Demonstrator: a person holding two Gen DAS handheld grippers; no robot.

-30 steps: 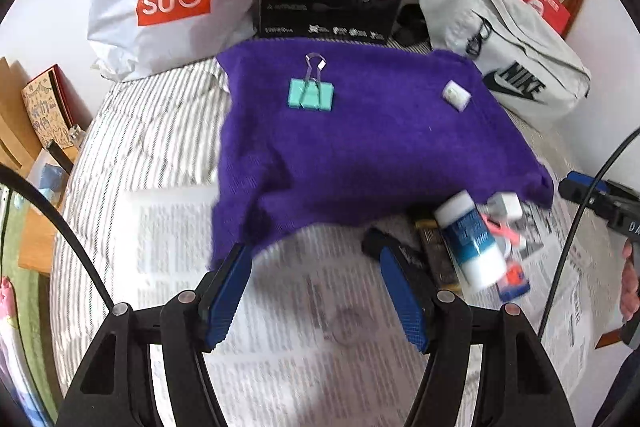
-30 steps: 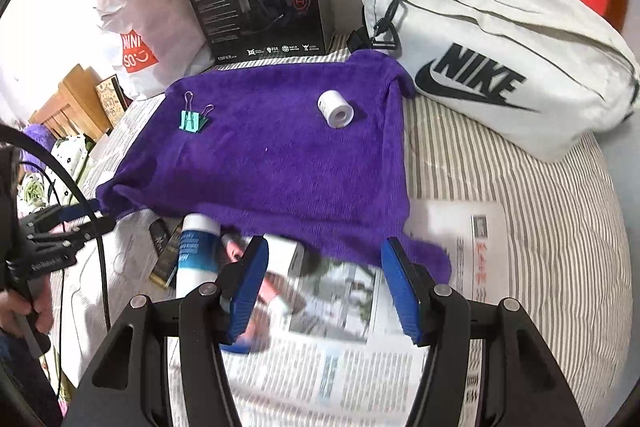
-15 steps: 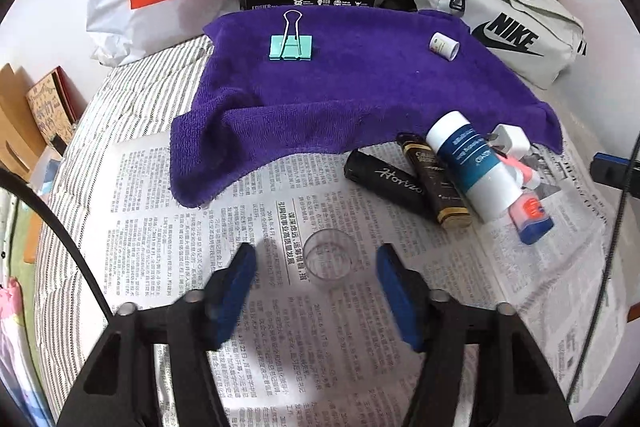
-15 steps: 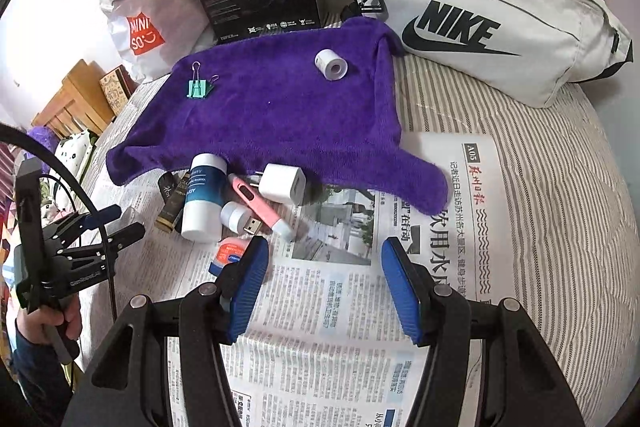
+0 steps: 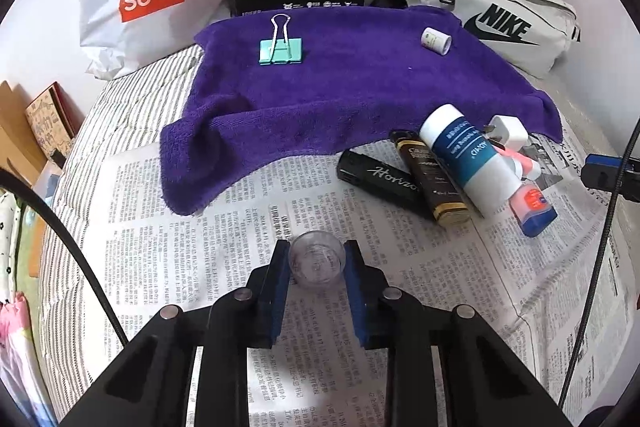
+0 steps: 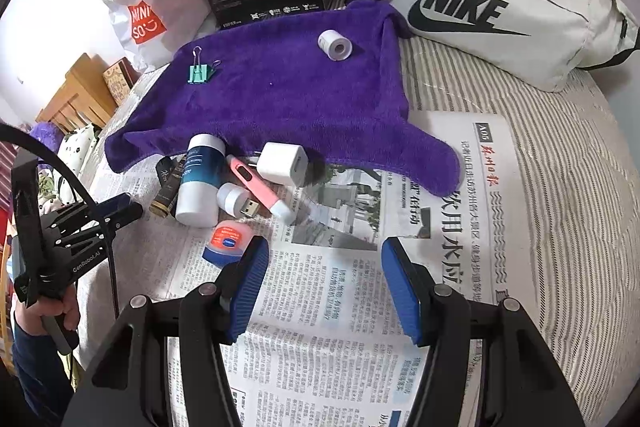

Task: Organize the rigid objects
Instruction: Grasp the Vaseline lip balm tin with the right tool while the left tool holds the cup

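The left gripper (image 5: pixel 317 263) has just been closing its jaws, and its blue pads now press both sides of a small clear cup (image 5: pixel 317 261) standing on the newspaper (image 5: pixel 240 195). The right gripper (image 6: pixel 324 287) holds its jaws apart over bare newsprint, gripping nothing, with a small Vaseline tub (image 6: pixel 228 239) just beside its left pad. Farther out lies a cluster: a white bottle (image 5: pixel 468 159), two dark tubes (image 5: pixel 432 183), a white charger (image 6: pixel 282 163) and a pink thermometer (image 6: pixel 260 189). Behind these, a purple towel (image 5: pixel 360 83) carries a green binder clip (image 5: pixel 281 51) and a white tape roll (image 5: pixel 435 41), well apart.
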